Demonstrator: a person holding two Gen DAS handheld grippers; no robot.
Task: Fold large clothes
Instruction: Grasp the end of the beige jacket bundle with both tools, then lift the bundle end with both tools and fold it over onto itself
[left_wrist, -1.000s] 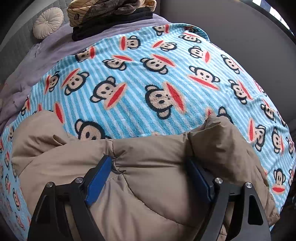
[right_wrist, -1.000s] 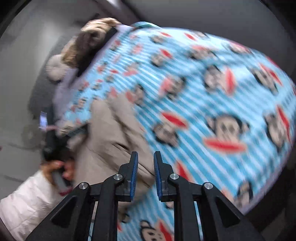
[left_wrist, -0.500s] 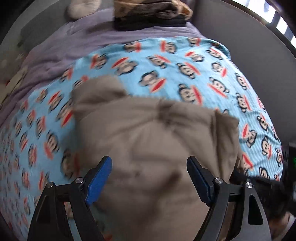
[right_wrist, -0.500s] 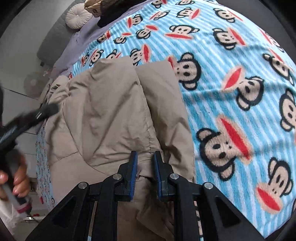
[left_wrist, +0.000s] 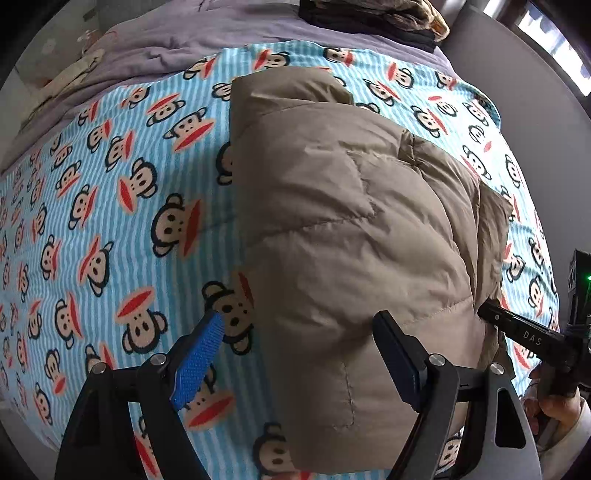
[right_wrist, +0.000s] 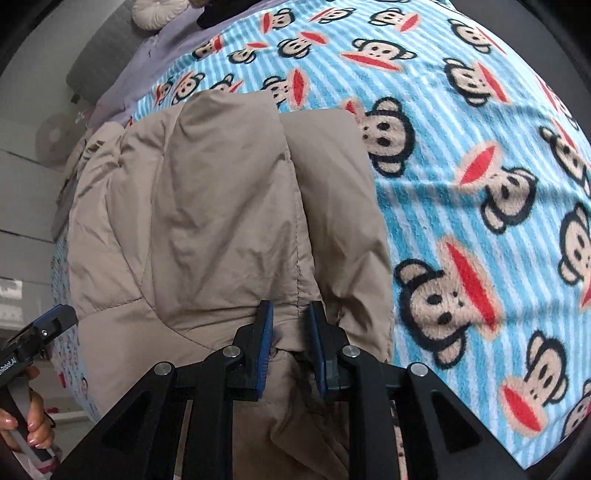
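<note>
My left tongs (left_wrist: 299, 319) stand wide and hold nothing. Their blue left pad hangs over the monkey-print blanket (left_wrist: 110, 184), and their right pad is over the near end of the beige puffer jacket (left_wrist: 351, 221).

The jacket lies folded into a thick bundle on that blanket, which covers the bed (left_wrist: 166, 37). From the left camera it sits closer to the blanket's right edge than to its left. One rounded end points toward the far end of the bed, where a pile of dark and brown clothes (left_wrist: 388, 14) rests on the purple sheet.

My right tongs (right_wrist: 288, 310) are narrow, and their jaws have just been opening a little. A ridge of the jacket (right_wrist: 203, 203) along a stitched seam fills the gap between them and touches both pads. They grip at the near right side of the bundle, with a flatter flap of the same jacket lying just to the right of the seam.

From the right camera I can see the tip of the left tongs at the lower left edge of the frame, with my hand (right_wrist: 33, 424) on the handle. A round cream cushion (right_wrist: 155, 14) lies at the far corner of the bed.
</note>
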